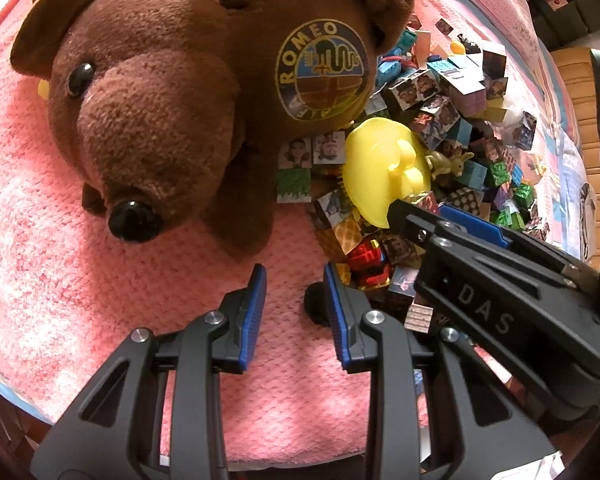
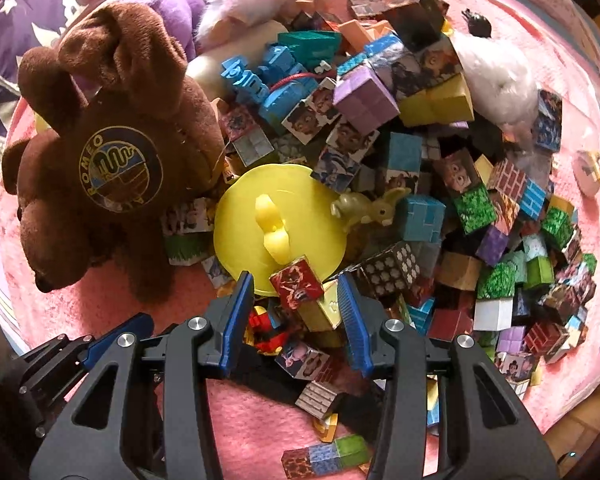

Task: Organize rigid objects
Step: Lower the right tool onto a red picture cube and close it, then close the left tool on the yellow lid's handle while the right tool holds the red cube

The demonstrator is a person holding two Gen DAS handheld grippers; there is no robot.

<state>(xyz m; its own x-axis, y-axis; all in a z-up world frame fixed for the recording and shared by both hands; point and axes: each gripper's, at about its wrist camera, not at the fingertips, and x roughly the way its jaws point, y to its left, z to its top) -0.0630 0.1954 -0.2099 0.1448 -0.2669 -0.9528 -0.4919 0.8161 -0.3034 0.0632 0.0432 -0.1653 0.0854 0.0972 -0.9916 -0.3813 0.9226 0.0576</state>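
A fuzzy pink blanket (image 1: 80, 240) carried a brown plush bear (image 1: 160, 100) beside a heap of printed cubes (image 2: 440, 220). The left gripper (image 1: 296, 296) hovered over bare blanket, fingers parted and empty. The right gripper (image 2: 296, 300) reached into the heap, fingers wide around a red printed cube (image 2: 296, 282) resting on a round yellow plastic lid (image 2: 276, 224).

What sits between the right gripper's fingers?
In the right wrist view, the right gripper is open around a red printed cube resting against the yellow lid; neither pad visibly touches it.
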